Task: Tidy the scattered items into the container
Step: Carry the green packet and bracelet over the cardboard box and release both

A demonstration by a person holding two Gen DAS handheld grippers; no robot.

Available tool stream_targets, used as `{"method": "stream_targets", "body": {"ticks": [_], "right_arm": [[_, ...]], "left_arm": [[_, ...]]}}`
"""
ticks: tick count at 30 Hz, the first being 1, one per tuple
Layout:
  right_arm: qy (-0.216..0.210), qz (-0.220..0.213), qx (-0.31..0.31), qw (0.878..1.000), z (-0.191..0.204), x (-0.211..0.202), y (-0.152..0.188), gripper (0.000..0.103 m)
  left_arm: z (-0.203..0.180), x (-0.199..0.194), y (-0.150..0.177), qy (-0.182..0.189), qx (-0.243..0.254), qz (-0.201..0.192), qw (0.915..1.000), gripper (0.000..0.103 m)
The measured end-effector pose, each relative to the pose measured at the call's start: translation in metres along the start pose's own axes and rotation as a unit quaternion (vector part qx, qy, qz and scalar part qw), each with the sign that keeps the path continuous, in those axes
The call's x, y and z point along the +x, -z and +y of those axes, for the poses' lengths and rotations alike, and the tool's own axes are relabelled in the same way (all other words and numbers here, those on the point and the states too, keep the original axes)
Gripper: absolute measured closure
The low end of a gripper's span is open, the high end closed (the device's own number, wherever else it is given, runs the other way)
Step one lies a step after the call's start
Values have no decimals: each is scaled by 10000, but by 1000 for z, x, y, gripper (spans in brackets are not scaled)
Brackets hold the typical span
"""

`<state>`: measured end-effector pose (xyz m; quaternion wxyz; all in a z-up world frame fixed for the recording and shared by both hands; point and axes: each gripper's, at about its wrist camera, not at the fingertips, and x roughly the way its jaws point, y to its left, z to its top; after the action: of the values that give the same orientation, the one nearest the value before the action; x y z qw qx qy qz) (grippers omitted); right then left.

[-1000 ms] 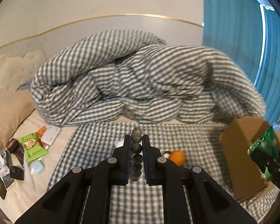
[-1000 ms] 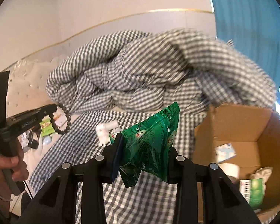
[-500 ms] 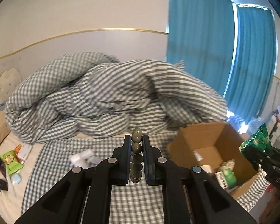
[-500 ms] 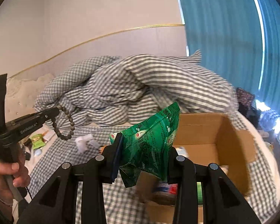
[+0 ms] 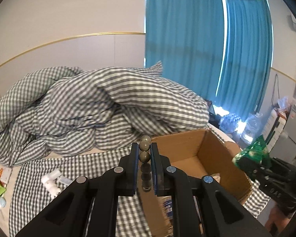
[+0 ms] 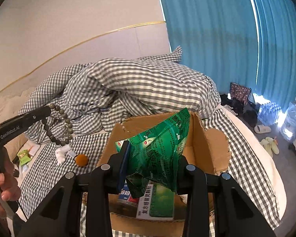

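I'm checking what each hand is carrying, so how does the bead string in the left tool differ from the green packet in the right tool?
The bead string is a loop of dull round beads dangling free below the left tool; the green packet is a flat, crinkled printed foil pouch standing up in the right tool. The beads need nearly closed fingers; the packet keeps them wider apart. Both are clamped near the cardboard box.

The box is plain brown cardboard, matt, with rough torn edges on its right flap. The green packet is glossy, crinkled plastic film that catches the light. The beads look like smooth, dull grey-green stone or wood; which, I cannot tell. The quilt is soft woven checked cloth. Both grippers are matt black plastic with small metal screws. The curtain is matt blue fabric.
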<state>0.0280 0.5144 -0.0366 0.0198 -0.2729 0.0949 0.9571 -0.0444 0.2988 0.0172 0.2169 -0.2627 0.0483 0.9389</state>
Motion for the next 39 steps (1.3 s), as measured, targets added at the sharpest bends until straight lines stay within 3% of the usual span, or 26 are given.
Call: {"method": "stream_targets", "body": {"ticks": [3,5,6,7,8,11,18,26,27,29,30,31,39], "right_arm": [[-1,30,28,10000,-7,7,3,67],[98,74,-14,9999,-10,14,3,60],[86,135,-45,9999,-13,16,4,51],[41,229,-102,9997,-13,20,4,28],[69,216,-194,9996,-13,19,5,20],[312,-23,-404,9987,-15,4,5,20],[705,-340,-257,9966,-43,-24,4,15],[825,-306,-74,9961,-63,-36,10,14],[823,-303,-47,9961,-64,-37,11,14],[842,-311,-9,9960,-67,-40,14,12],[852,-316,7,9959,-67,-40,14,12],[856,-322,30,9958,-68,-40,14,12],[796,-475,148,9956,-62,-47,8,12]], "left_arm": [[-14,7,-4,47,113,7,9999,92],[-22,11,-6,84,159,2,9998,92],[-25,13,-7,108,172,-3,9998,92],[-28,15,-8,130,180,-7,9998,92],[-31,17,-8,156,178,-8,9997,92],[-41,26,-8,266,170,28,9995,92],[-72,46,0,587,351,248,9973,92],[-108,68,8,710,658,480,9941,90],[-111,69,8,731,695,495,9937,86],[-115,69,8,759,774,501,9928,61],[-118,68,8,710,835,478,9928,33],[-119,66,8,623,878,410,9933,24],[-91,49,3,419,675,256,9965,23]]}}
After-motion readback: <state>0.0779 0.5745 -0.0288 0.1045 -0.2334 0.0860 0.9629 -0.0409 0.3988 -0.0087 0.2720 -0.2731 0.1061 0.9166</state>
